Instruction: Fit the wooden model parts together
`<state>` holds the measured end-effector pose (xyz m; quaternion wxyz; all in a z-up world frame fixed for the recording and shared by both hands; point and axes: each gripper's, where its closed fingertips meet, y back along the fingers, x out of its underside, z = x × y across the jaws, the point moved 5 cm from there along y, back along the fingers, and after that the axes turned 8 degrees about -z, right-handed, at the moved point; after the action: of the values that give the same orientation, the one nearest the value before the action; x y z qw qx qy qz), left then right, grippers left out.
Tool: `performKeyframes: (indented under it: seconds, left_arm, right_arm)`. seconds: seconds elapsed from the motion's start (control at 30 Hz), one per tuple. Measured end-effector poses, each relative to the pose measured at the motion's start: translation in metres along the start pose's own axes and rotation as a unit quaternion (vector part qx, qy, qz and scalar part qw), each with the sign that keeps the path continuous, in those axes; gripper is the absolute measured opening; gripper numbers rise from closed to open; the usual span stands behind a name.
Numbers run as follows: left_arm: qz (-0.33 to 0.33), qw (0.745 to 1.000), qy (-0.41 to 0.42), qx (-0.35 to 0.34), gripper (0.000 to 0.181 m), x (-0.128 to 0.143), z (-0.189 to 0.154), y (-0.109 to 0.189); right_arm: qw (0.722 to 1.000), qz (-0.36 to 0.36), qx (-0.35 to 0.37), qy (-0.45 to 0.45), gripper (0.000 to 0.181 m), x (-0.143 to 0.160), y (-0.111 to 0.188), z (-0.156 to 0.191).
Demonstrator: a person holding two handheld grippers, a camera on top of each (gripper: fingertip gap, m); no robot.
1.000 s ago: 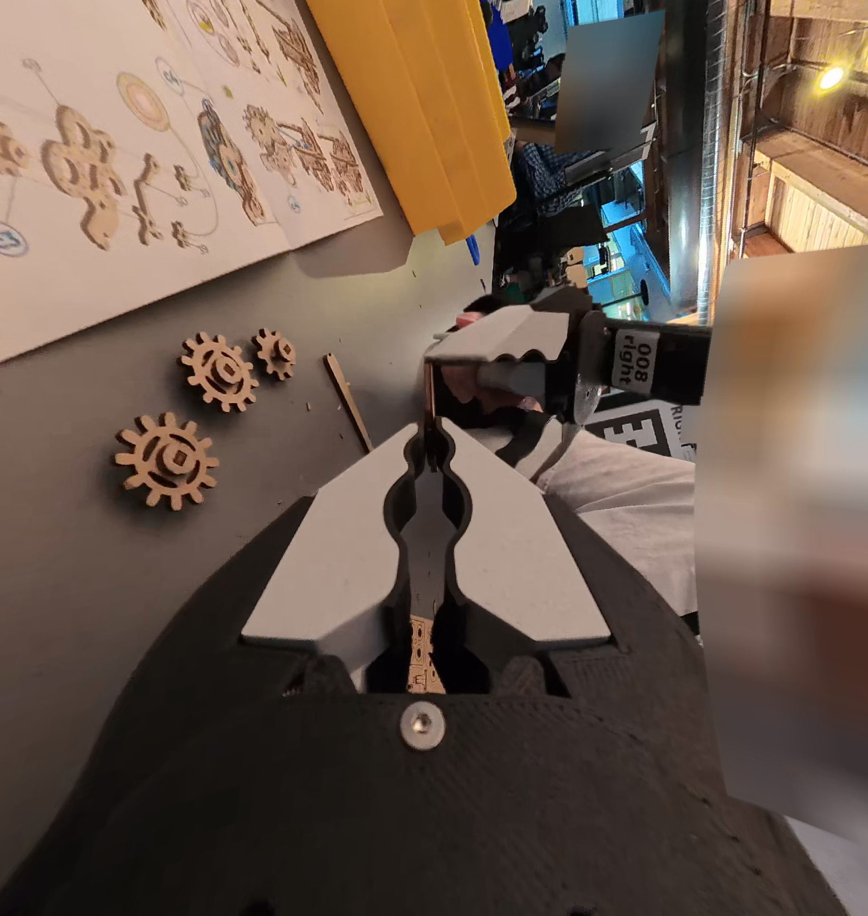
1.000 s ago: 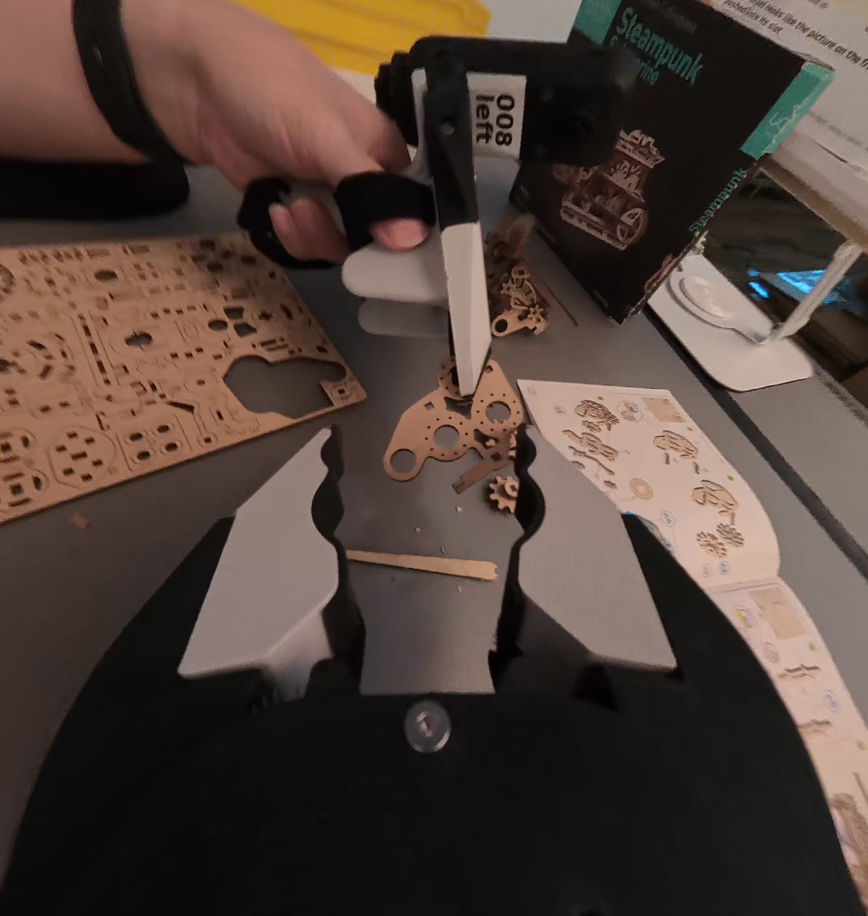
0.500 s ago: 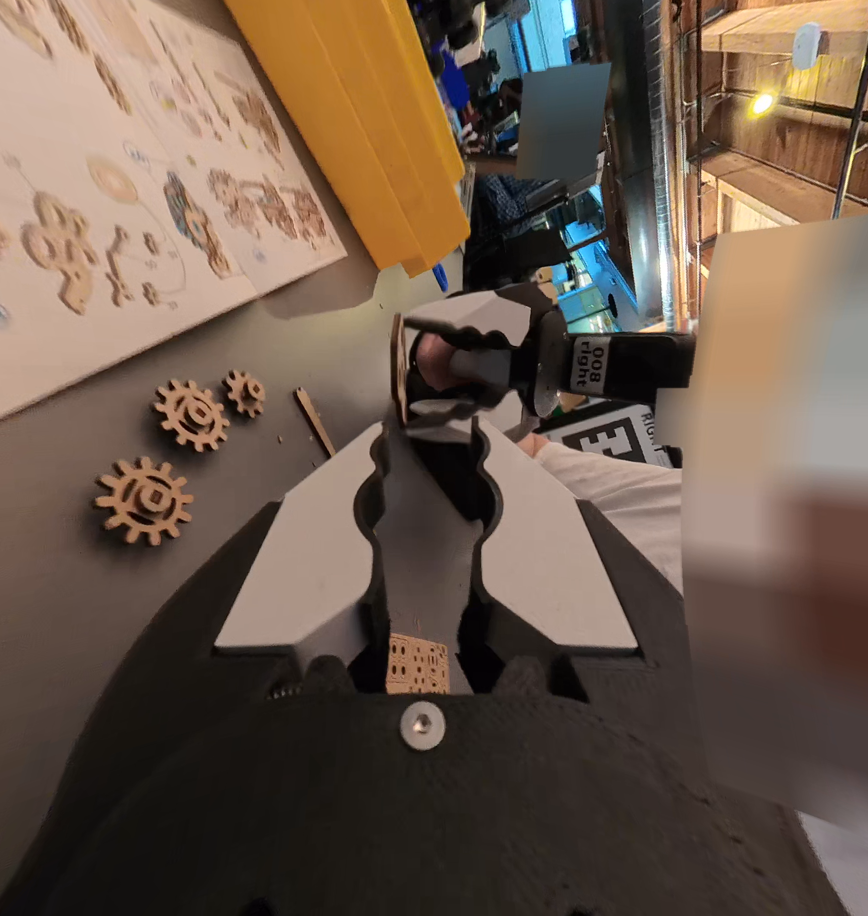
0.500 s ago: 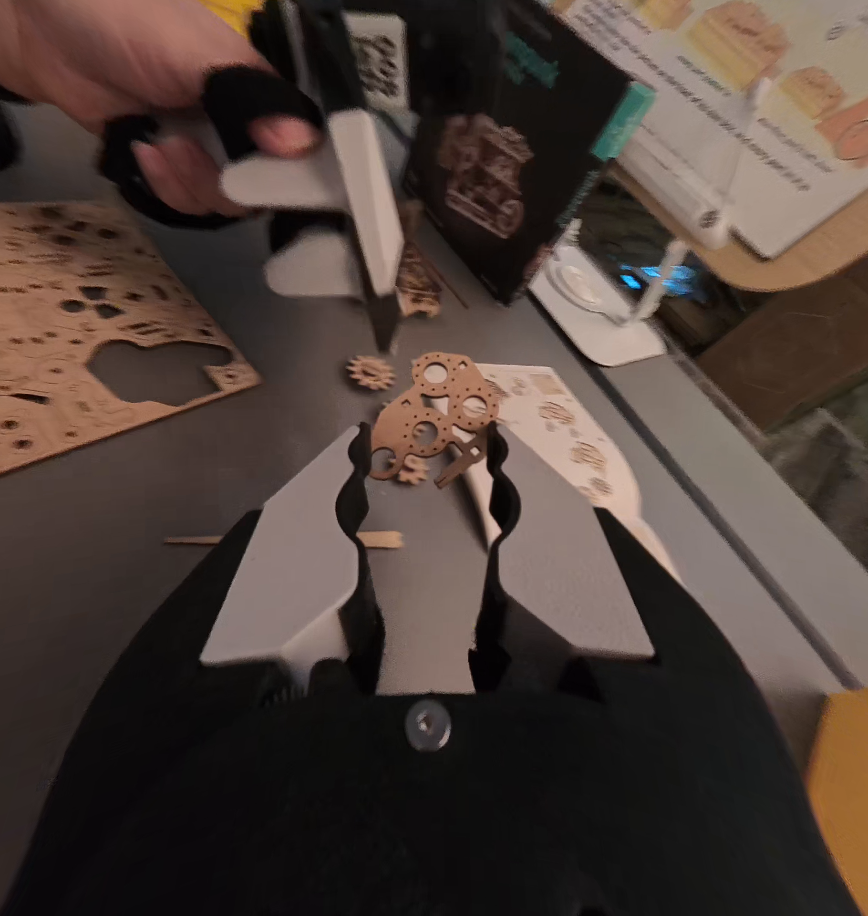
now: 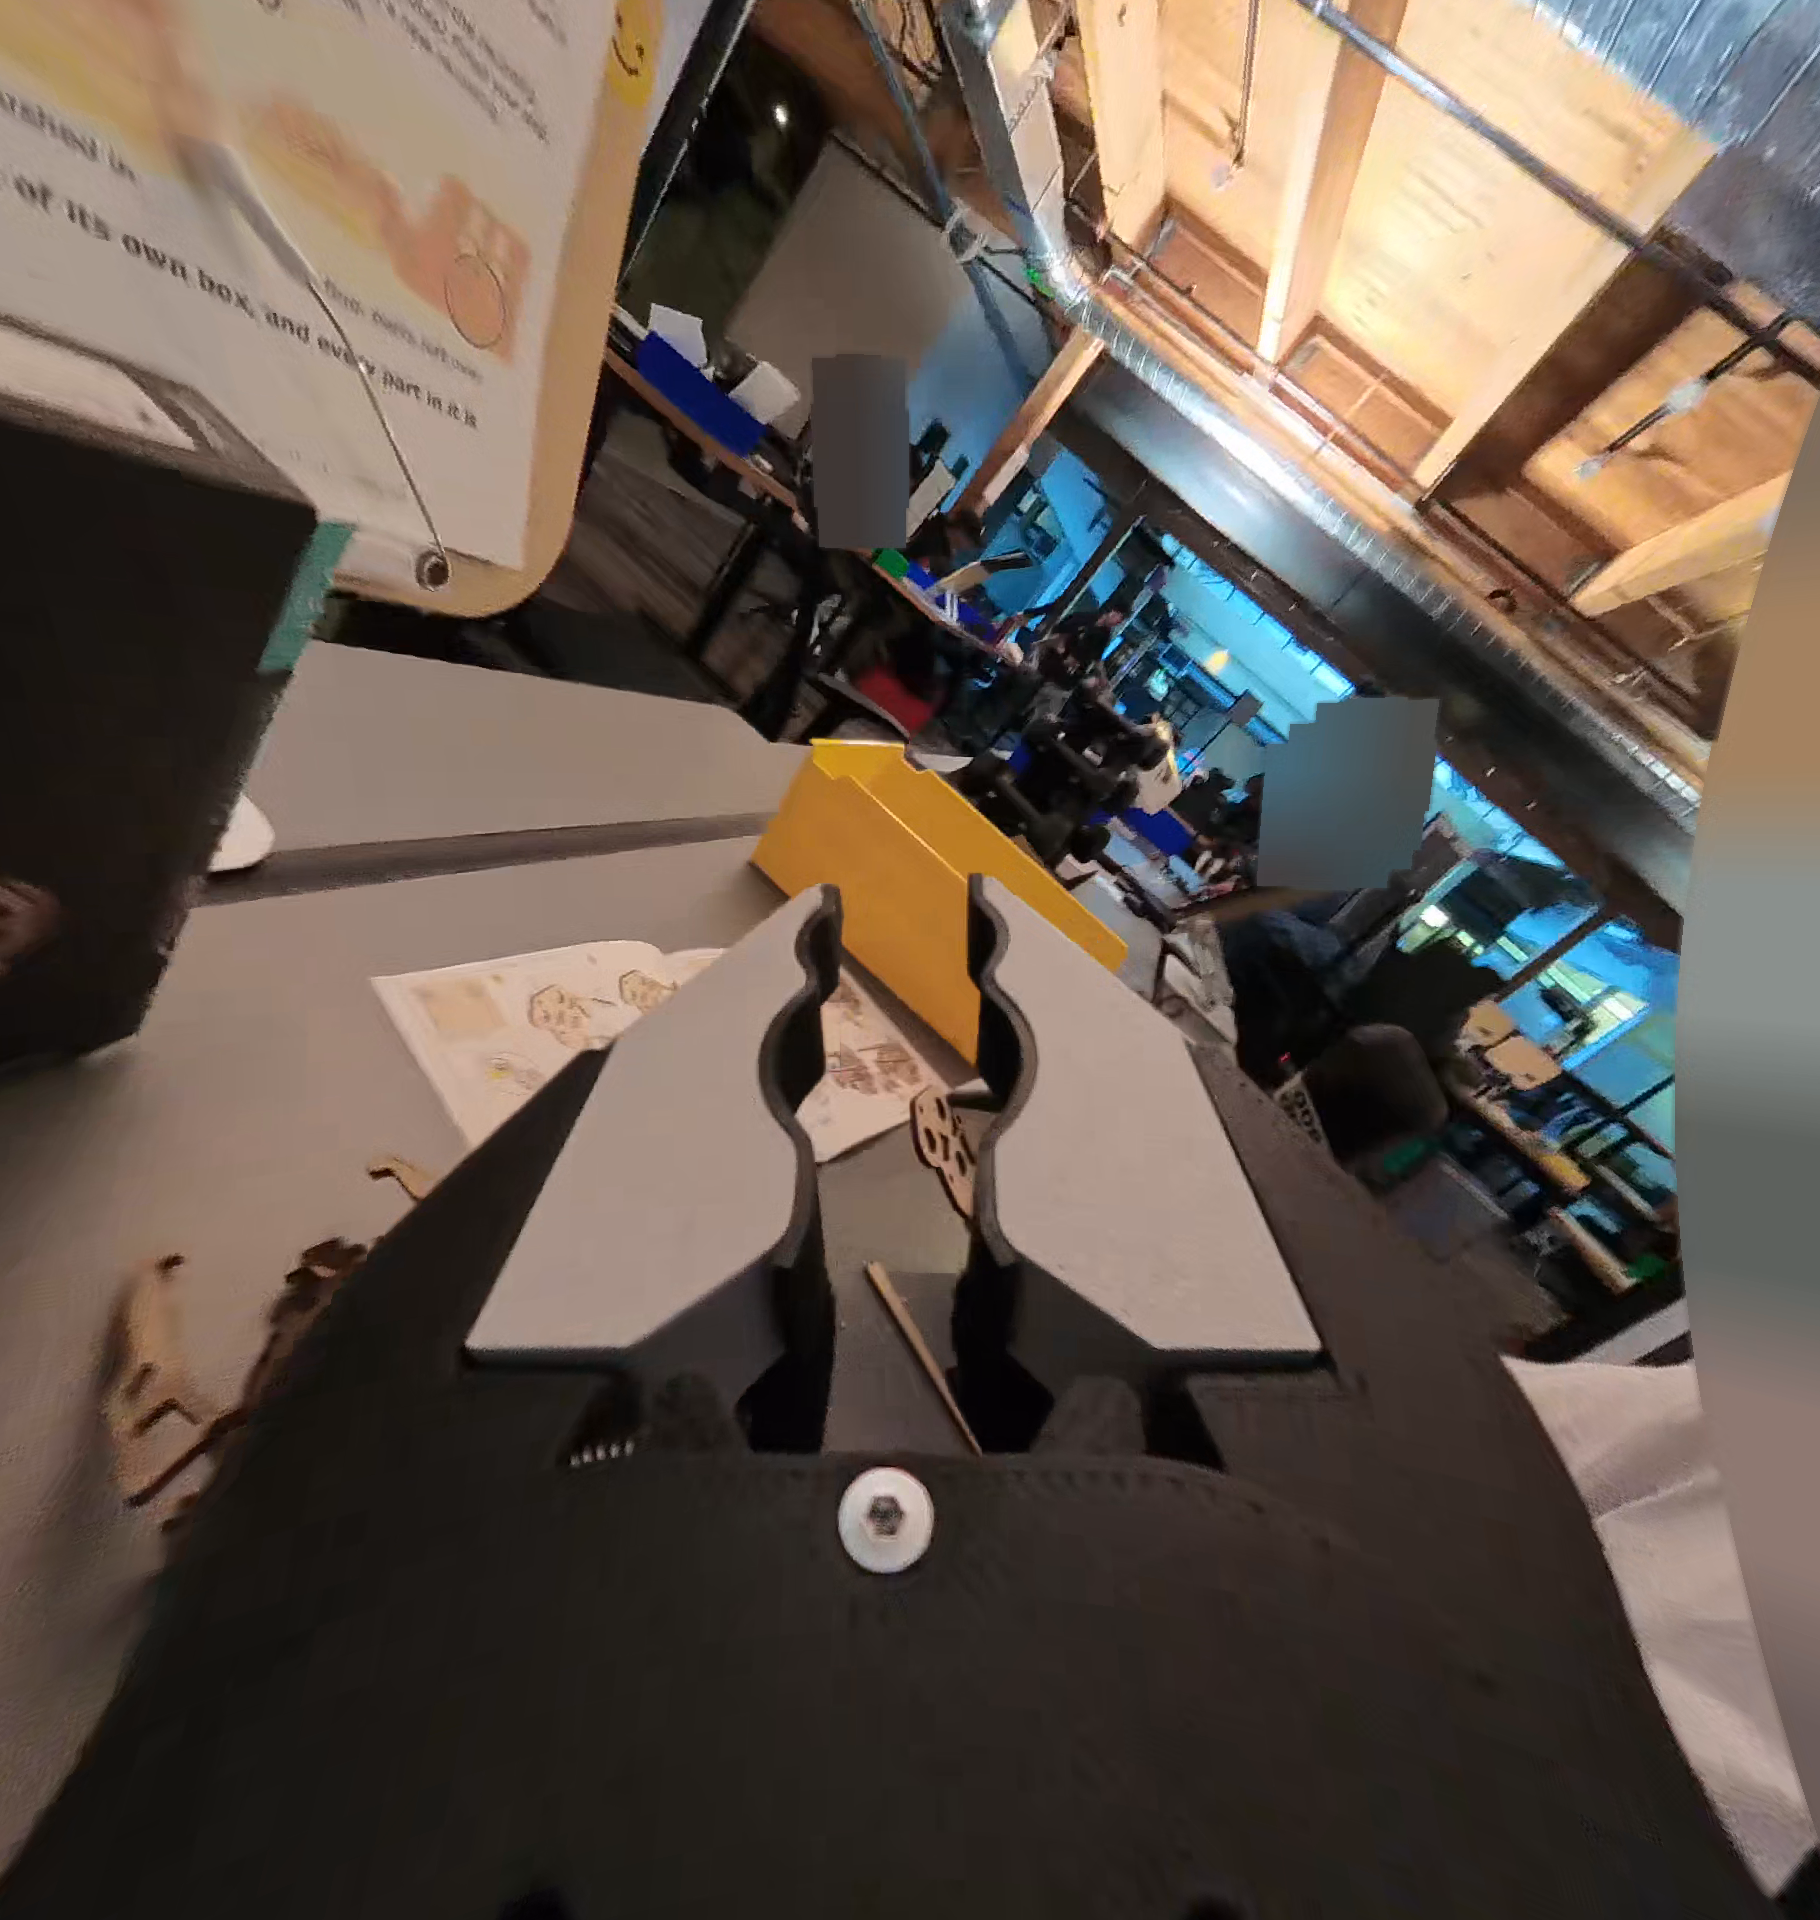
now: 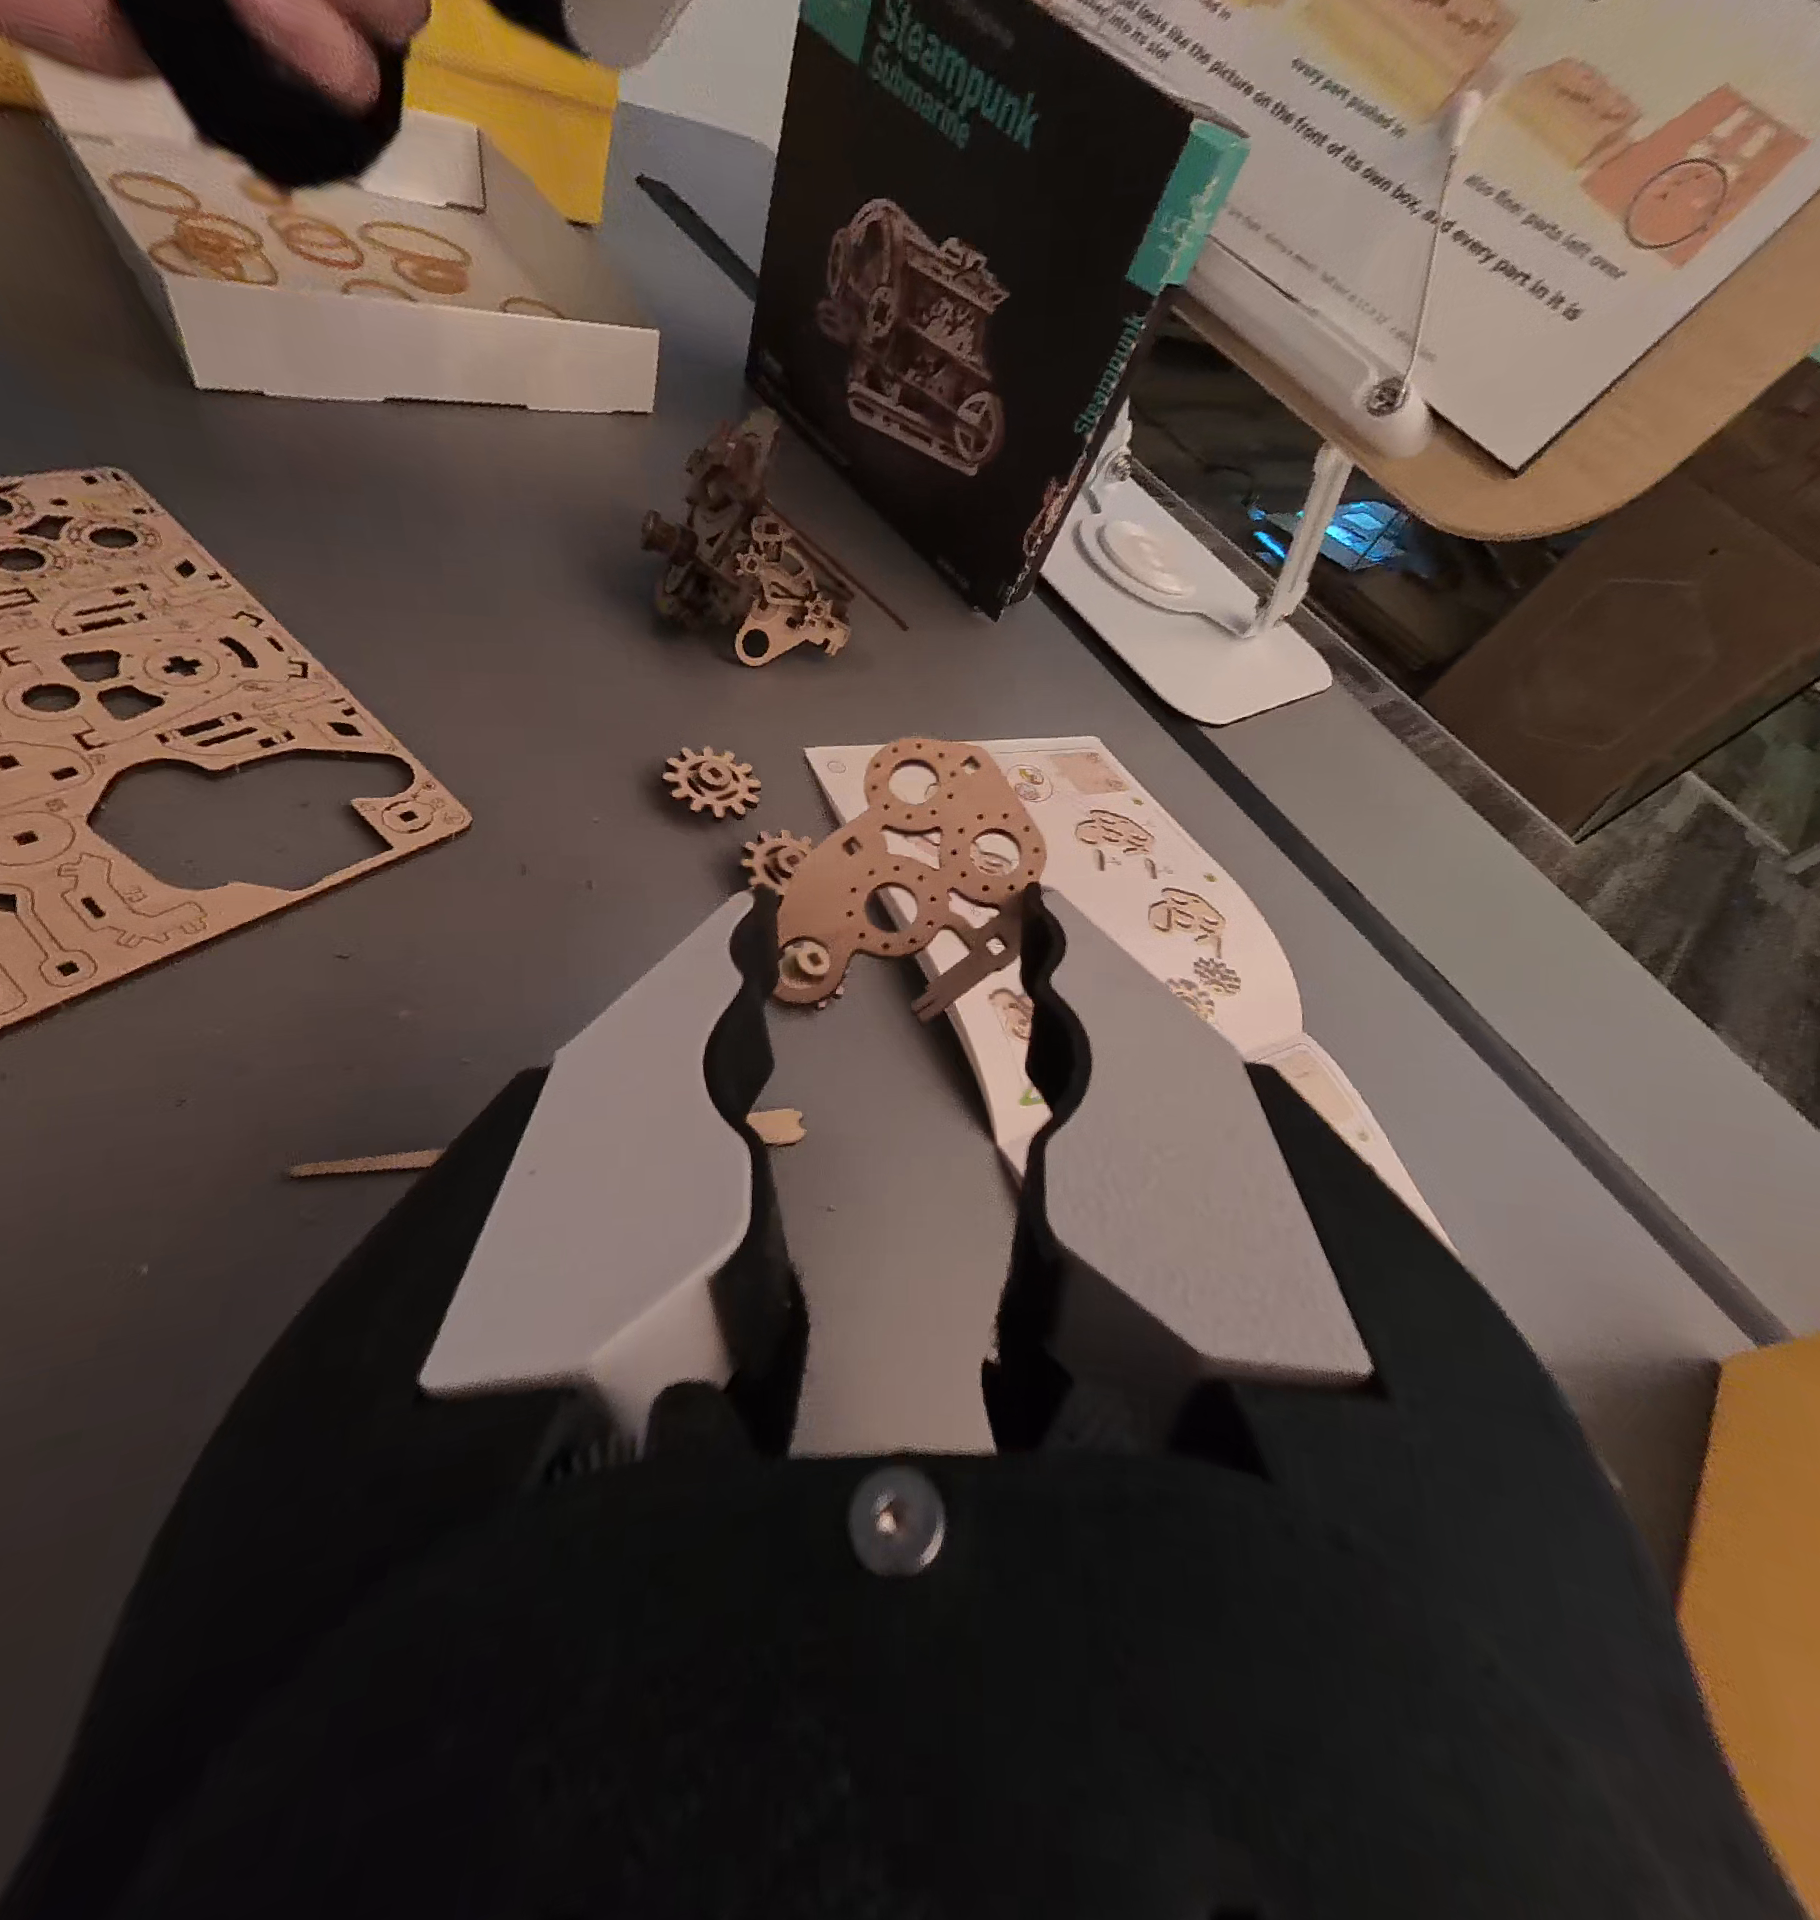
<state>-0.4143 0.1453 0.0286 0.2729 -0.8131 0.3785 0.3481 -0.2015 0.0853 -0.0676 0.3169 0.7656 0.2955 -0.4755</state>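
Right gripper (image 6: 890,914): jaws parted, nothing clamped between them. Just ahead of its fingertips lies a flat, perforated wooden plate with several round holes (image 6: 921,852), resting partly on the grey tabletop (image 6: 532,582) and partly on the white illustrated instruction booklet (image 6: 1145,904). A small wooden gear (image 6: 808,964) sits at the plate's near end, by the left fingertip, and a dark cross-shaped wooden piece (image 6: 963,961) lies against the plate's near edge, by the right fingertip. Whether gear and plate are joined cannot be told.

Two more wooden gears lie on the table: a larger one (image 6: 712,781) apart from the plate and a smaller one (image 6: 774,858) just beside its left edge. A thin wooden stick (image 6: 366,1164) lies on the table, partly hidden behind the left finger.

Farther back stands a partly built dark wooden mechanism (image 6: 745,556), just in front of an upright black product box (image 6: 979,291). To the left lies a pale laser-cut plywood sheet with parts punched out (image 6: 127,727); behind it, a shallow white tray holding tan rings (image 6: 366,281).

Left gripper (image 5: 901,904): released, jaws apart and empty, held above the table. Beyond it are the booklet (image 5: 532,1018) and a yellow plastic bin (image 5: 885,862). The perforated plate's edge (image 5: 942,1132) shows between its fingers, the stick (image 5: 916,1351) lower down.
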Motion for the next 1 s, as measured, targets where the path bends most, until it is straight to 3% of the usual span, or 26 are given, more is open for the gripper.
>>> performKeyframes:
  seconds: [0.03,0.23,0.47,0.67,1.0]
  left_arm:
    - [0.008,1.000,-0.009,-0.001,0.023,-0.003,-0.002,0.001]
    - [0.008,1.000,-0.022,-0.001,0.023,-0.017,-0.010,0.007]
    - [0.030,0.999,-0.031,-0.001,0.024,-0.023,-0.015,0.008]
    - [0.047,0.999,-0.022,0.009,0.023,-0.022,-0.019,0.004]
    - [0.066,0.998,-0.010,0.014,0.023,-0.017,-0.022,0.001]
  right_arm:
    - [1.000,0.003,0.005,0.009,0.046,-0.001,0.000,0.001]
    - [1.000,0.018,0.007,0.018,0.046,0.000,-0.001,0.003]
    - [0.991,0.053,-0.098,-0.075,0.046,0.005,-0.014,0.041]
    - [0.983,0.086,-0.133,-0.089,0.046,0.011,-0.023,0.065]
    - [0.975,0.129,-0.149,-0.106,0.046,0.026,-0.027,0.070]
